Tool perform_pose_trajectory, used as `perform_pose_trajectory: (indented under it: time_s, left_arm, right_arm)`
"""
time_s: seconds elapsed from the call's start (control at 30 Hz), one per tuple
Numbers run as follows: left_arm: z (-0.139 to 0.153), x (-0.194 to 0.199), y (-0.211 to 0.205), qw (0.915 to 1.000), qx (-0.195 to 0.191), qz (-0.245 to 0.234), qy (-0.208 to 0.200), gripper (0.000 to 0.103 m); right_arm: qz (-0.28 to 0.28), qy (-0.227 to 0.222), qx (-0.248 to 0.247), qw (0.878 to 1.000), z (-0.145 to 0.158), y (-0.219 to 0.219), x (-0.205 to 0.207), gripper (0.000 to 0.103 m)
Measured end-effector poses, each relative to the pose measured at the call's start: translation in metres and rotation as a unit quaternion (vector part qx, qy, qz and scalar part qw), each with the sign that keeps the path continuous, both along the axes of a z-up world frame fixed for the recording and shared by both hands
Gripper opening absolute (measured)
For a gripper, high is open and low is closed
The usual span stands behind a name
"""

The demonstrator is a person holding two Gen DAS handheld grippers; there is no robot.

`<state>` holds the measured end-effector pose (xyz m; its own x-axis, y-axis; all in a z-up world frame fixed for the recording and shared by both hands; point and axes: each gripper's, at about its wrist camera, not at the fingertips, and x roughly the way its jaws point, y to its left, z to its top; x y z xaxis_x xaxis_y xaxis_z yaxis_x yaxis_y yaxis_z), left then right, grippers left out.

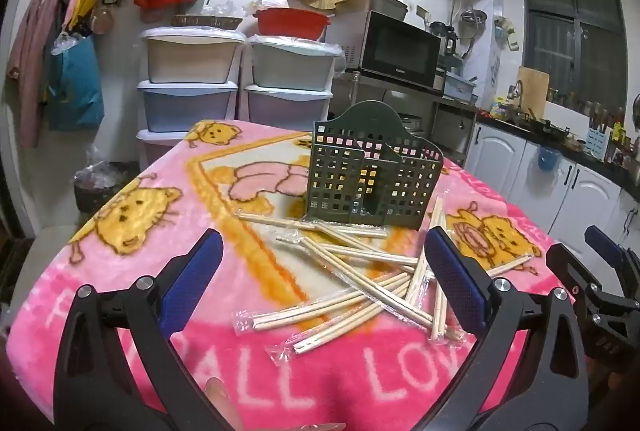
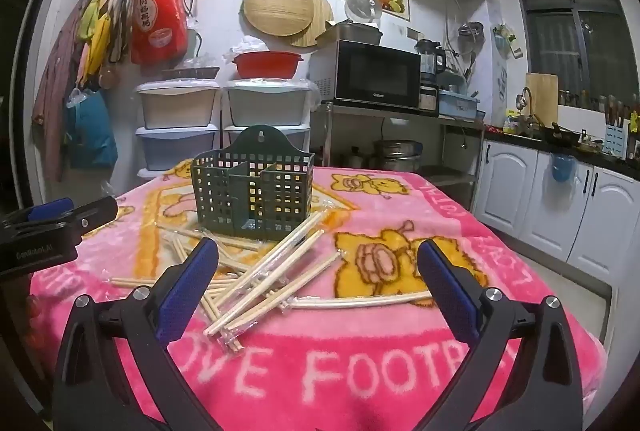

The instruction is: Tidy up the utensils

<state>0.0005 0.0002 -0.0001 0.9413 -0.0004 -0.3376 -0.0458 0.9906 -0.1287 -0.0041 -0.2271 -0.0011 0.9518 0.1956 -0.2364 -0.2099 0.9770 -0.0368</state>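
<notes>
Both tools, left (image 1: 322, 267) and right (image 2: 318, 267), hover released and empty. Wrapped chopsticks (image 2: 264, 283) lie scattered on the pink-blanketed desk (image 2: 360, 363) (cartoon print), just before the green slotted holder (image 2: 252, 191).

A dark green perforated utensil holder (image 1: 370, 175) stands upright on the pink blanket, divided into compartments, each of them empty, its arched back bearing a hanging hole. Wrapped pairs of wooden chopsticks (image 1: 352, 295) lie flat in a loose, crisscrossed heap just in front of the holder, some touching its base.
</notes>
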Motion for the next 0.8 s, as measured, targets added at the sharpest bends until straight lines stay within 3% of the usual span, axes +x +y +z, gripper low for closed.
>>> perform_pose_trajectory:
  time_s: [0.8]
  left_arm:
    - [-0.0005, 0.0003, -0.0031, 1.0, -0.007, -0.004, 0.0, 0.093]
  right_arm:
    - [-0.003, 0.007, 0.004, 1.0, -0.0036, -0.004, 0.0008, 0.097]
